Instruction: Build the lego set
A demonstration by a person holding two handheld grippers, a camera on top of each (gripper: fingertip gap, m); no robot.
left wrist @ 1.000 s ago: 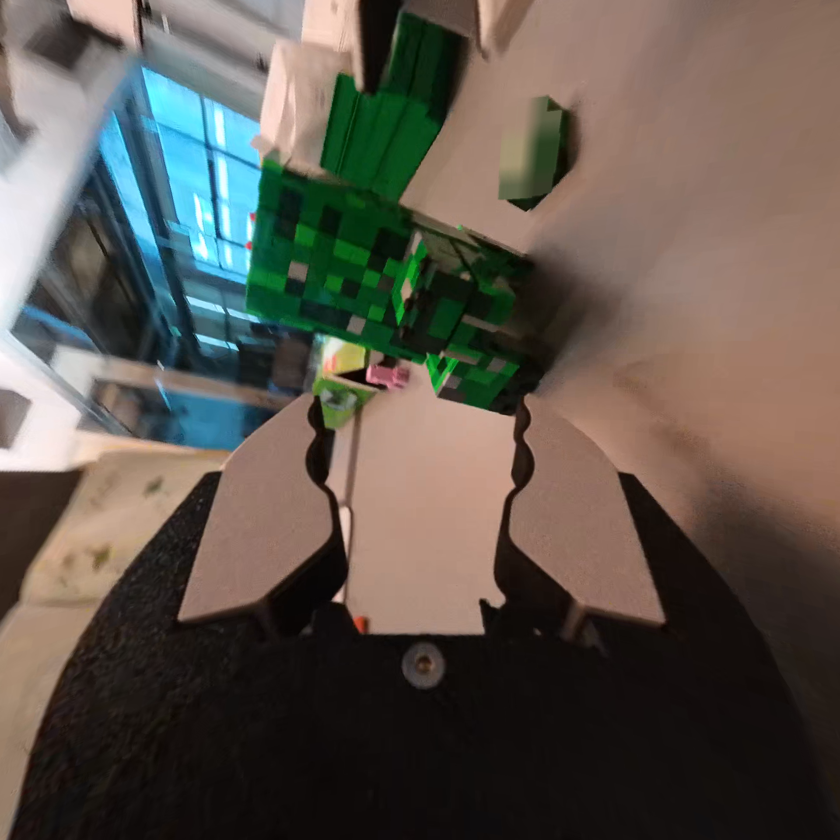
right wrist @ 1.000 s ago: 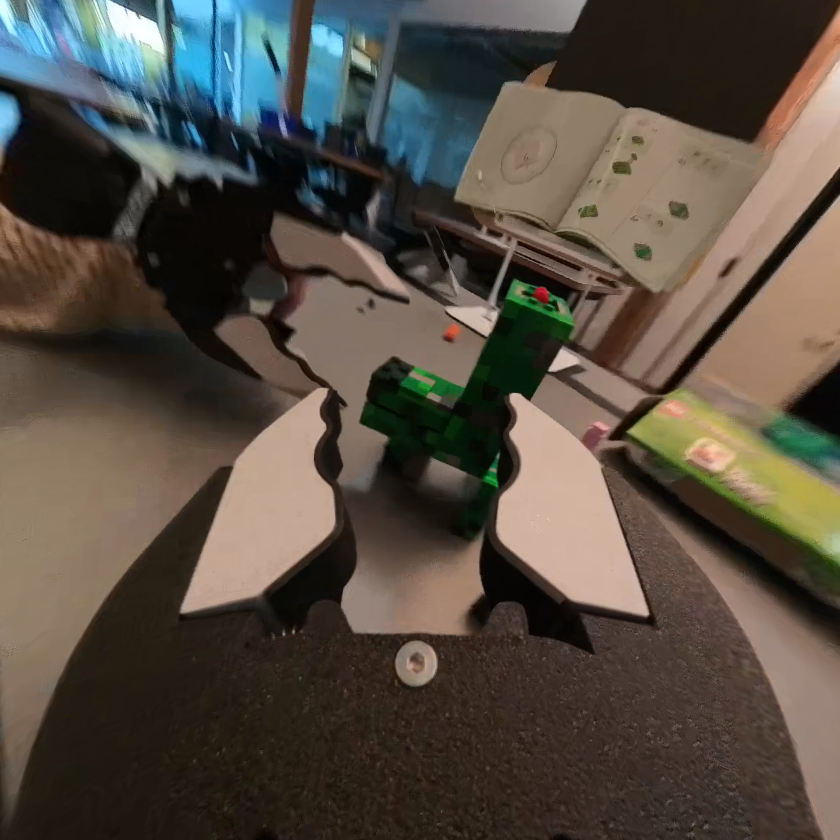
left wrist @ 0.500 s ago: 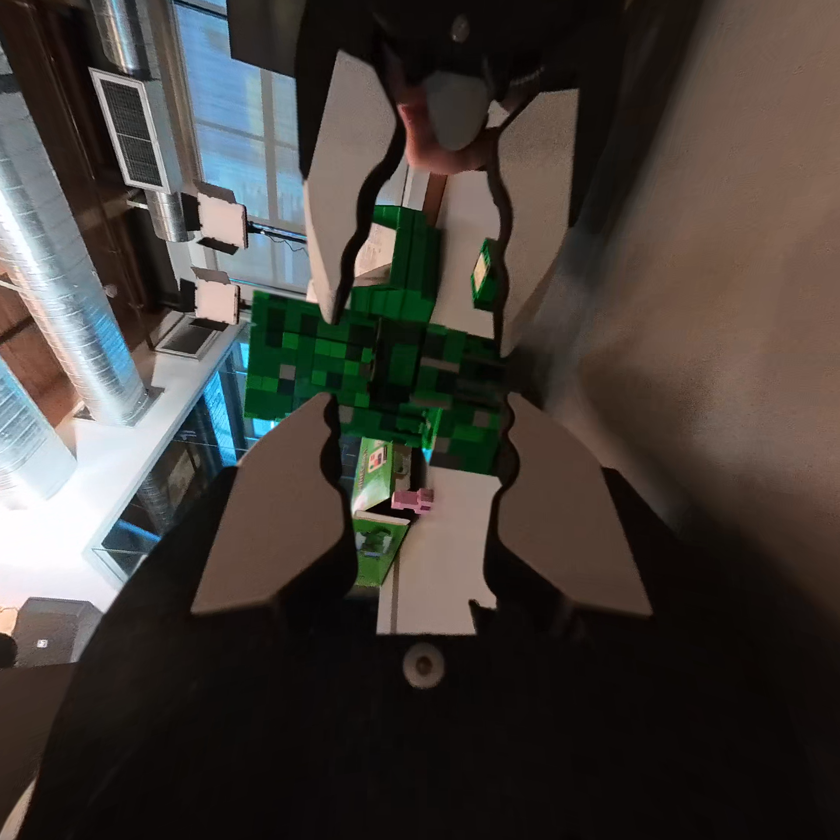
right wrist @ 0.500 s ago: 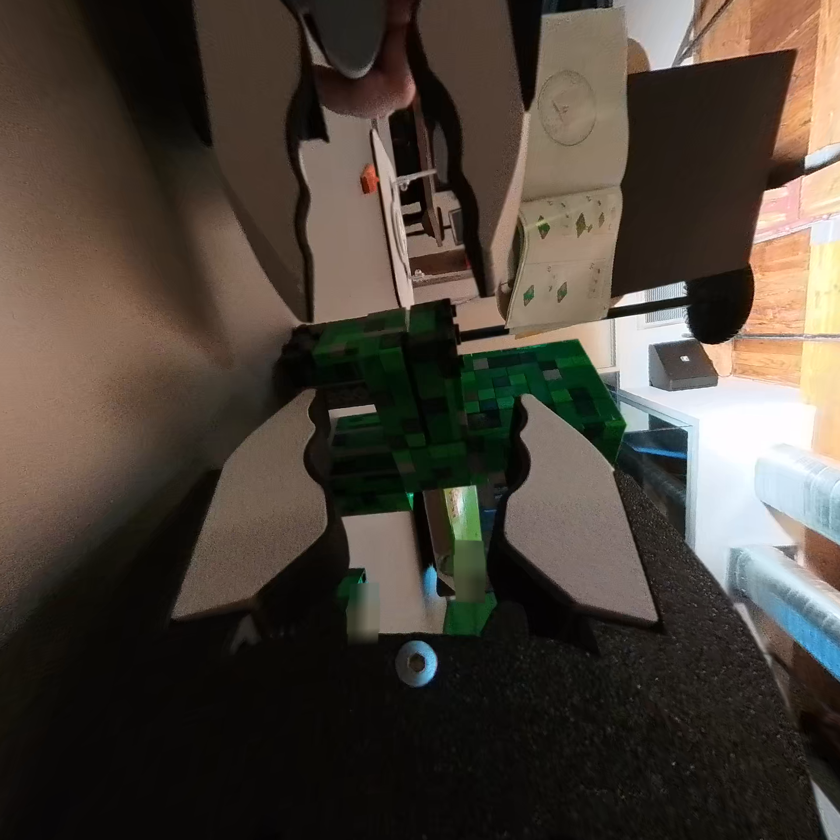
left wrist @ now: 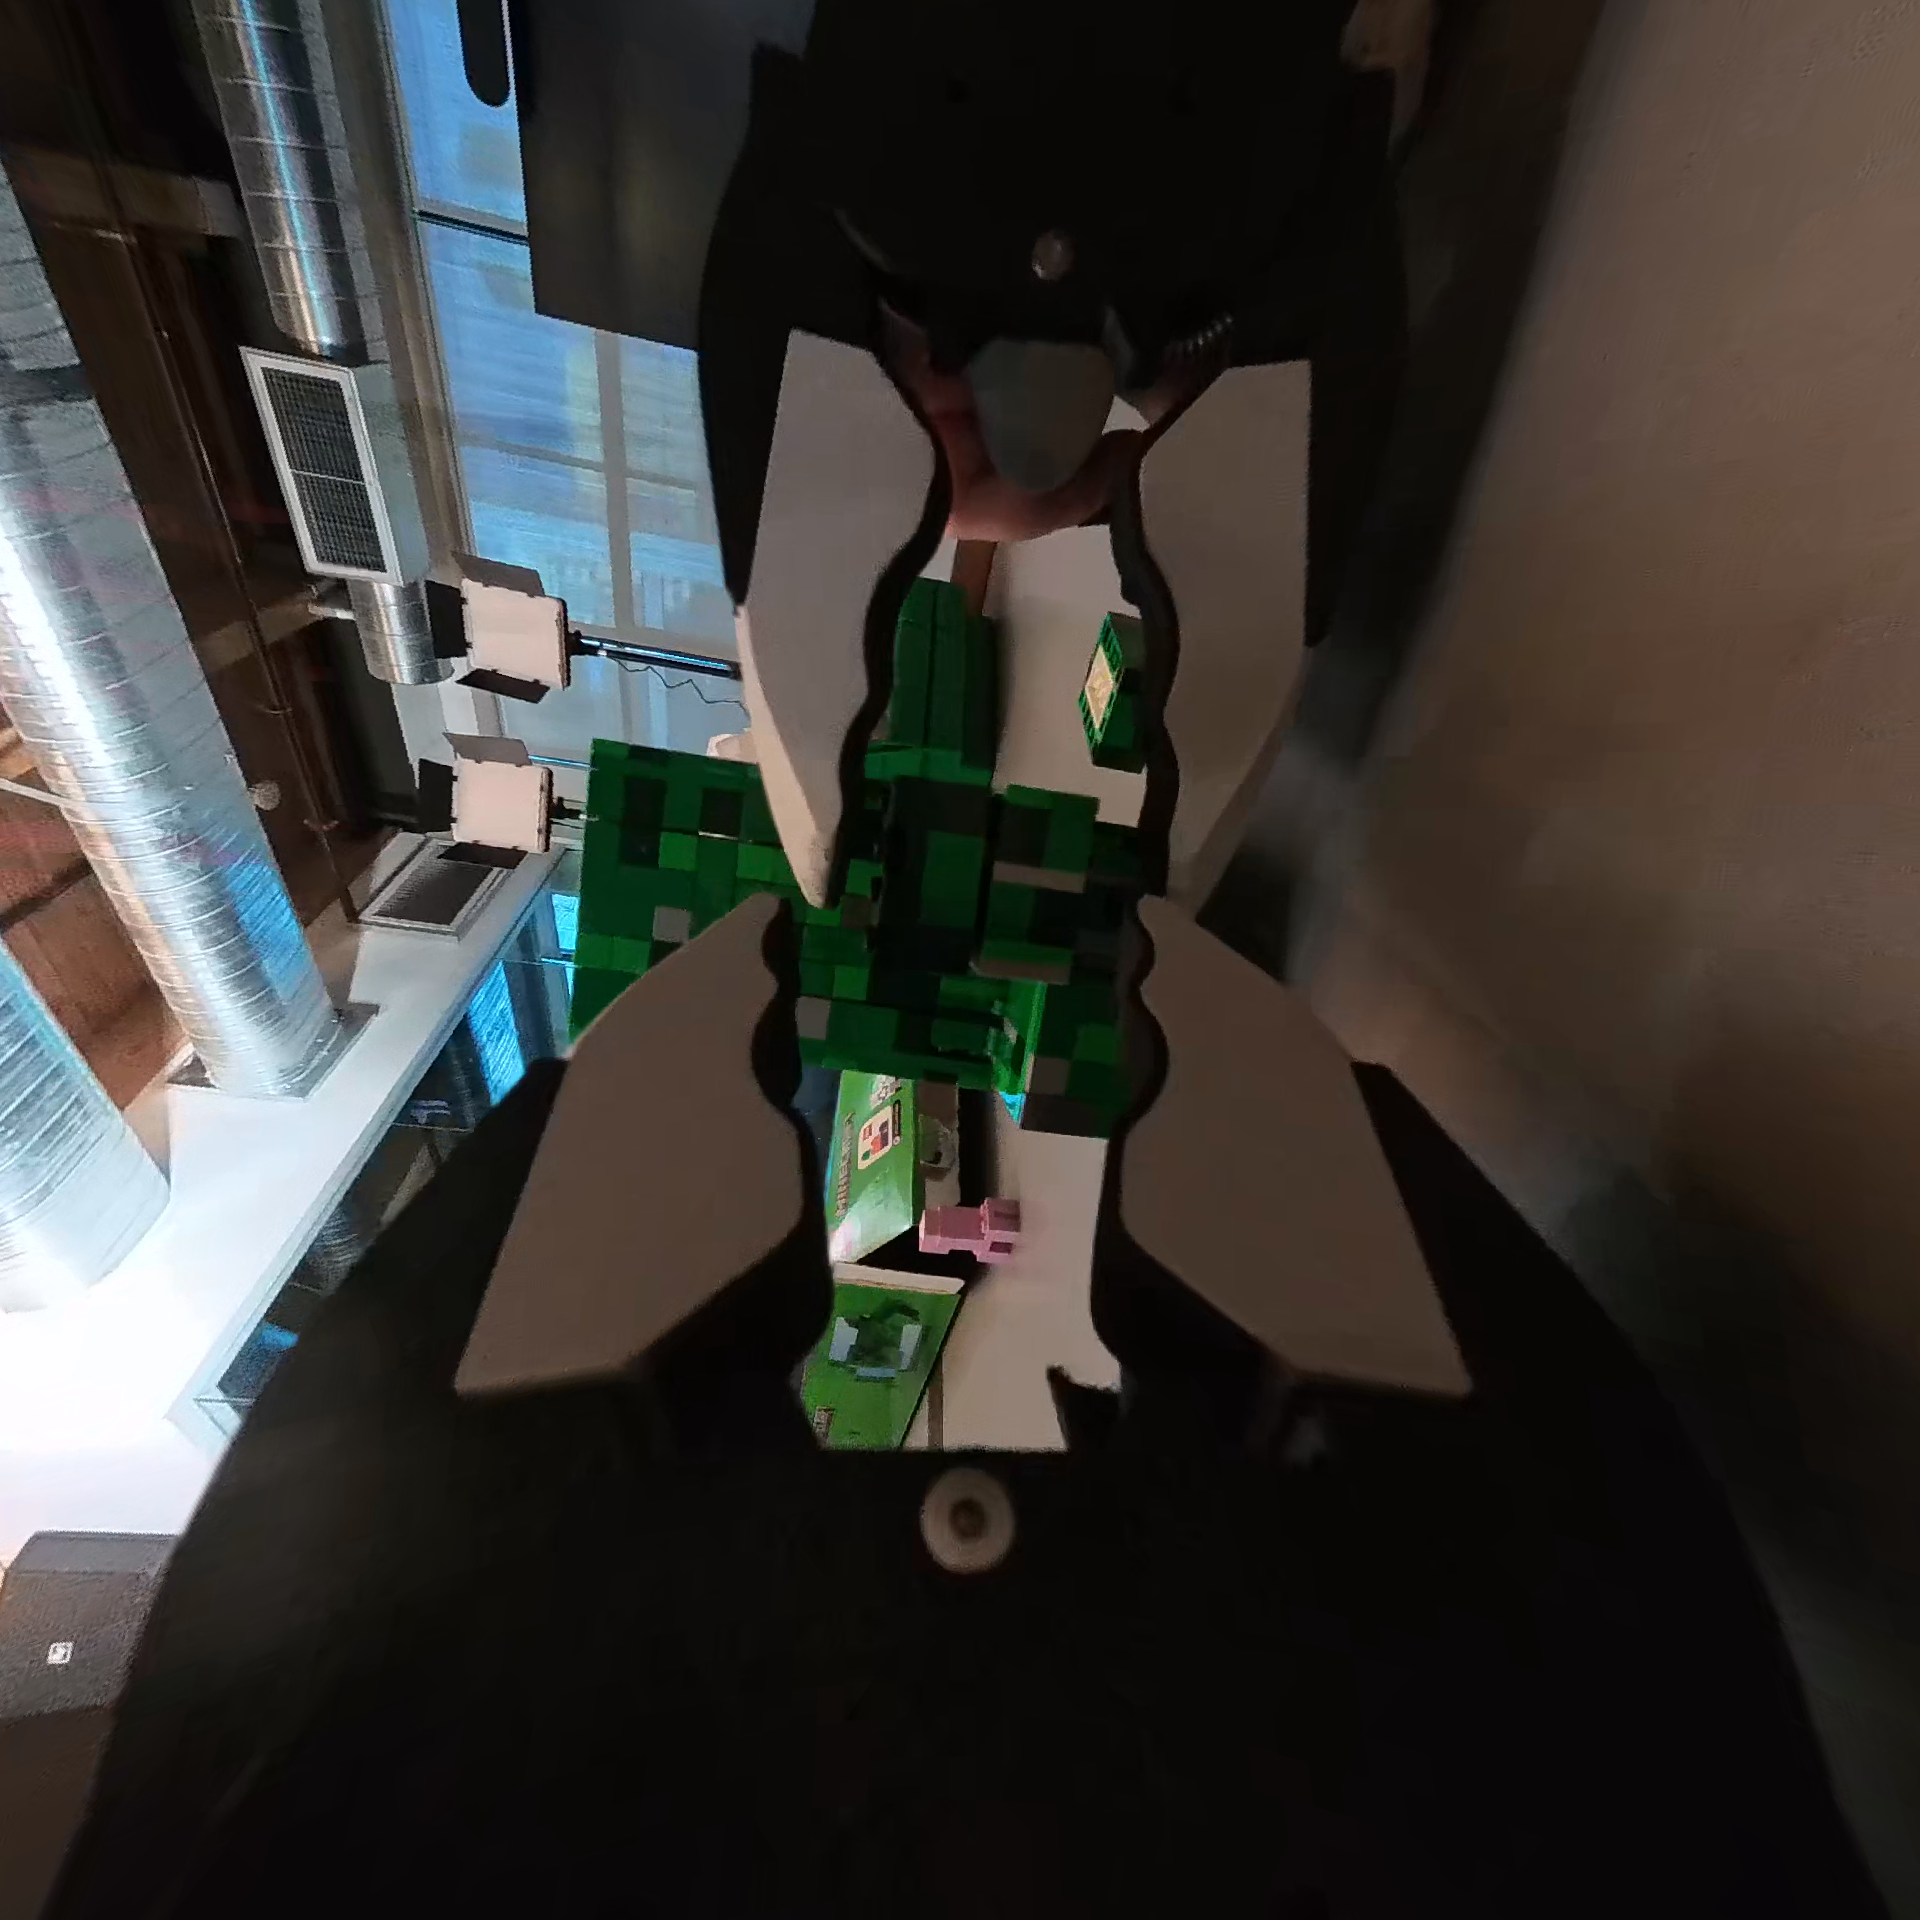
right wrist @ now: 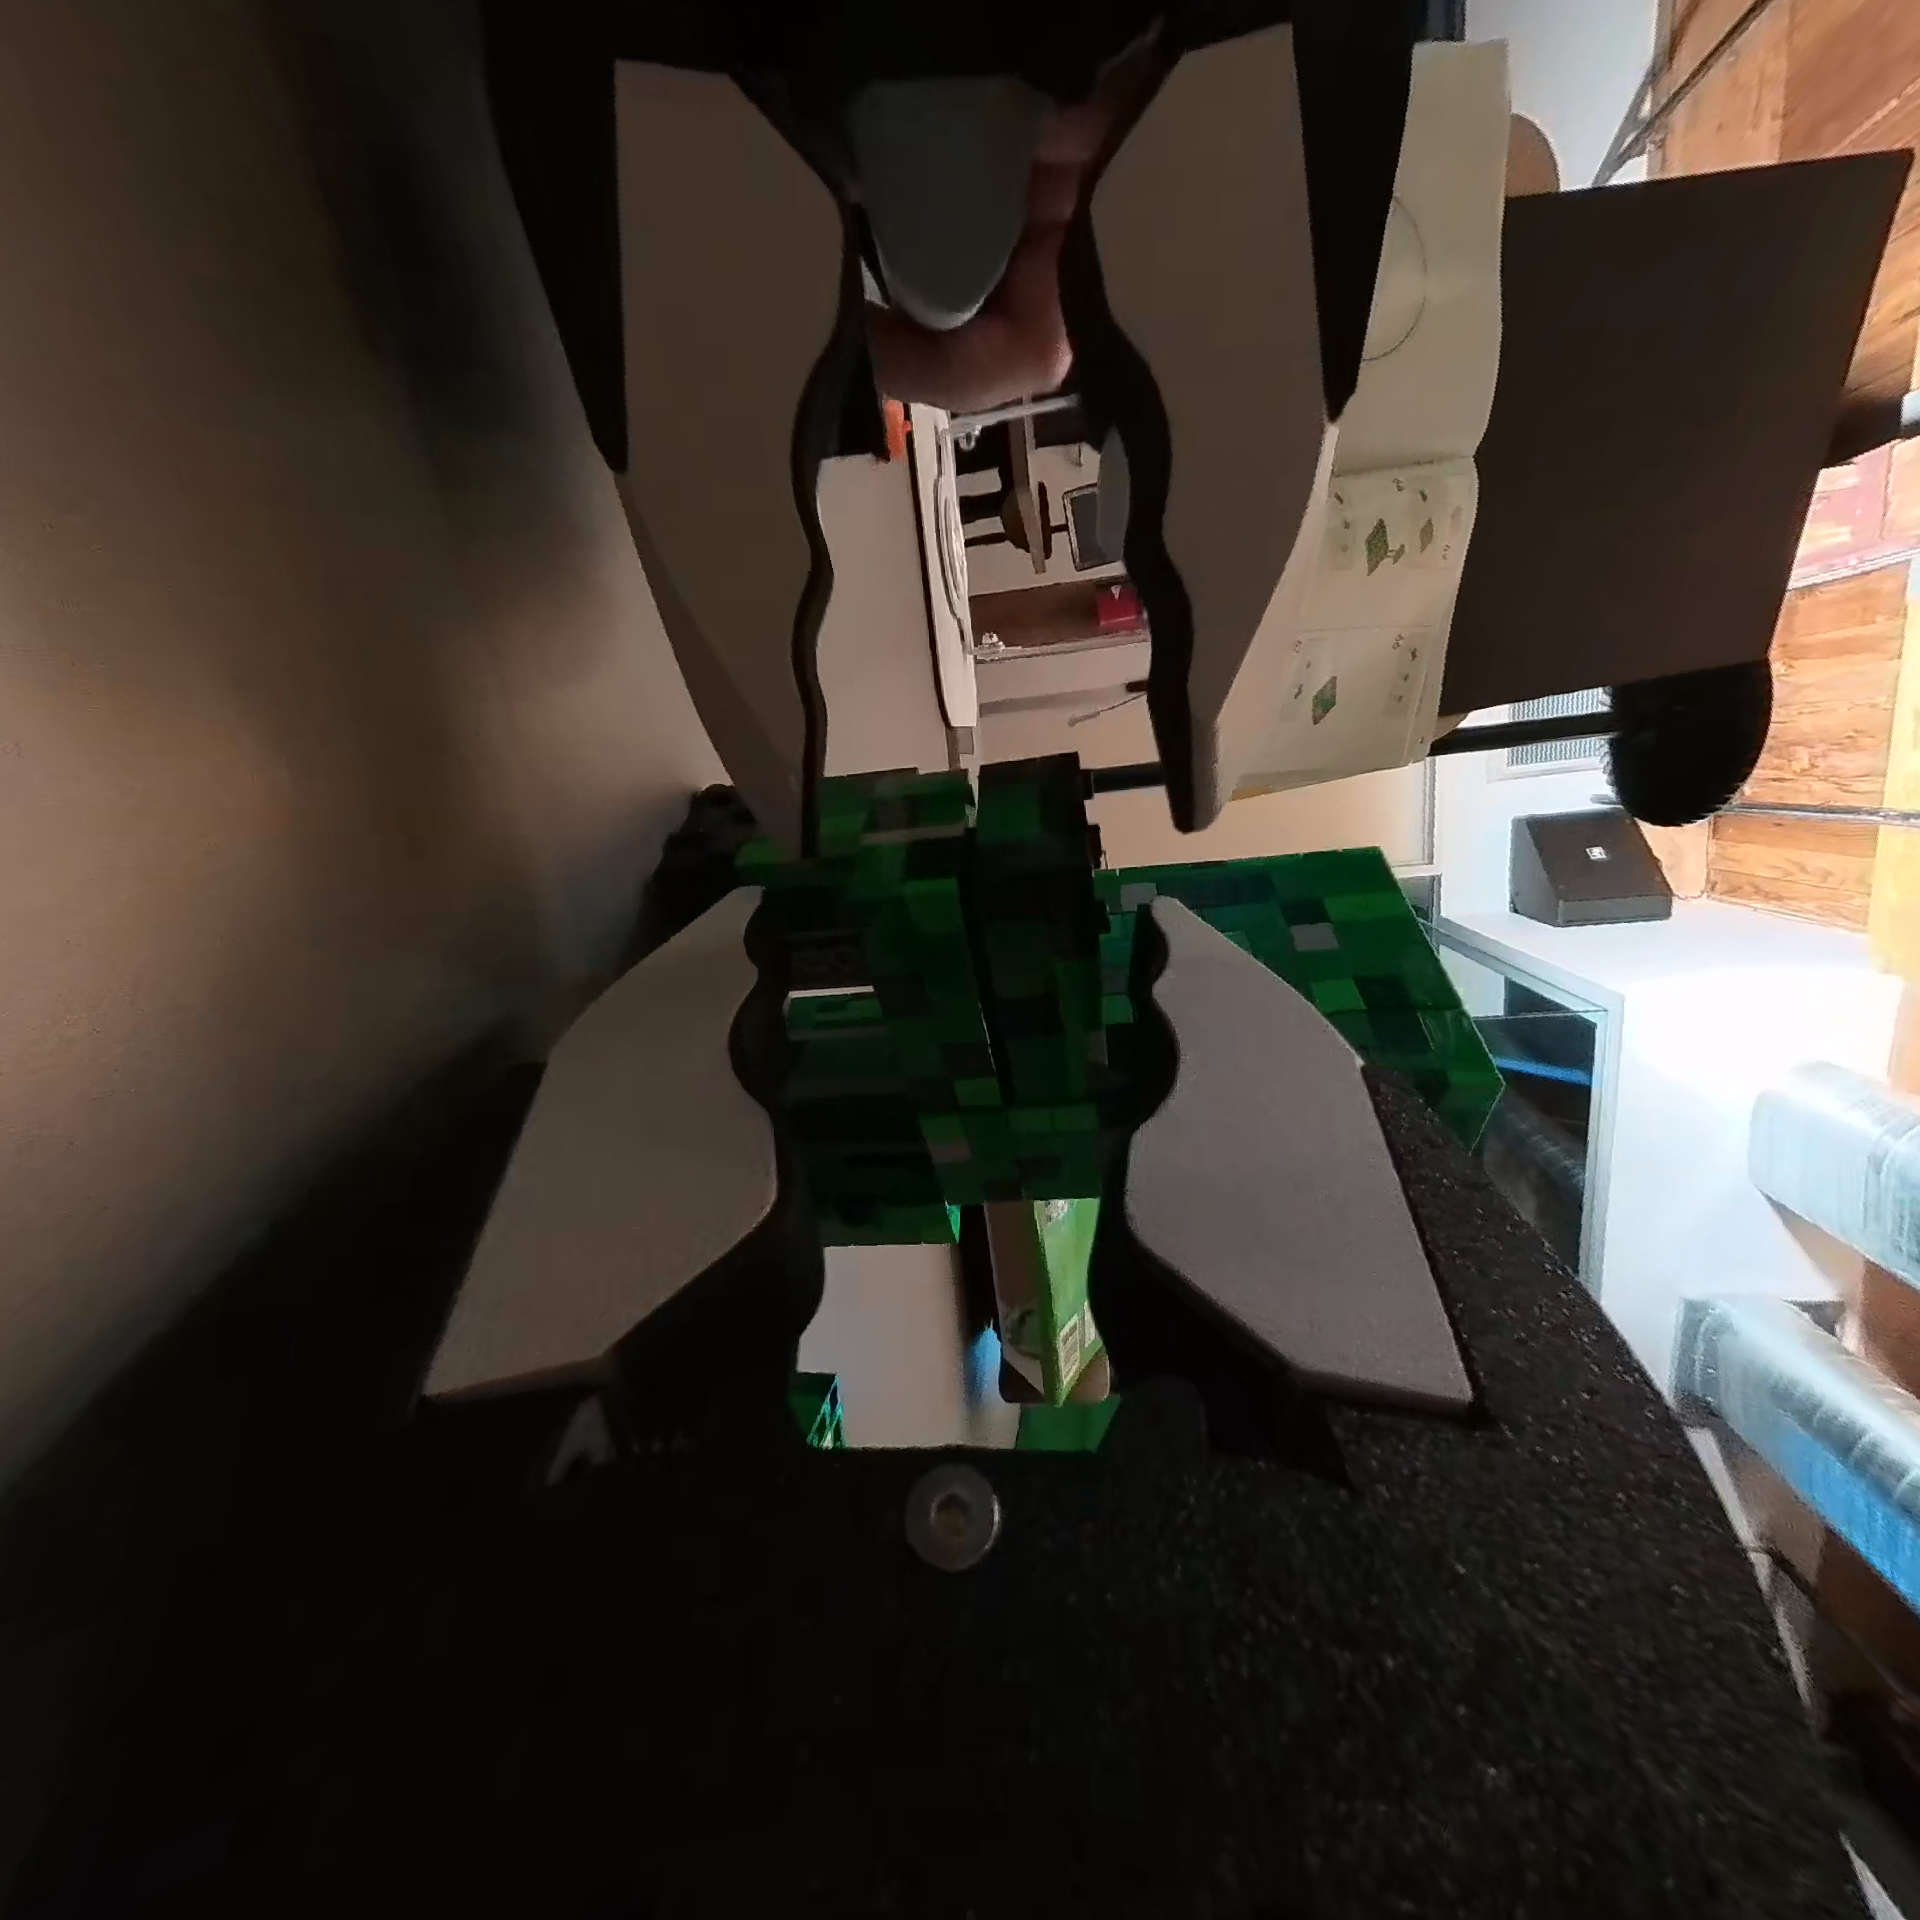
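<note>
Both tongs are rolled onto their sides, so the grey surface (left wrist: 1662, 727) runs up one edge of each wrist view, and they point straight at each other from opposite ends of the model. The left tongs (left wrist: 954, 940) have their two fingers spread either side of the green blocky lego figure (left wrist: 935, 914), tips alongside its body; whether they press it or only bracket it I cannot tell. The right tongs (right wrist: 951, 925) do the same from the other end, fingers flanking the figure's body, and again I cannot tell if they grip. The figure sits between all four fingertips, its large cube head (right wrist: 1299, 956) sticking out to one side, away from the surface. A person's fingertip shows behind each opposing tool. Beyond lie a green lego box (left wrist: 873, 1164), a small pink piece (left wrist: 971, 1226), a small green brick (left wrist: 1112, 691) and an open instruction booklet (right wrist: 1382, 582) on a stand.
</note>
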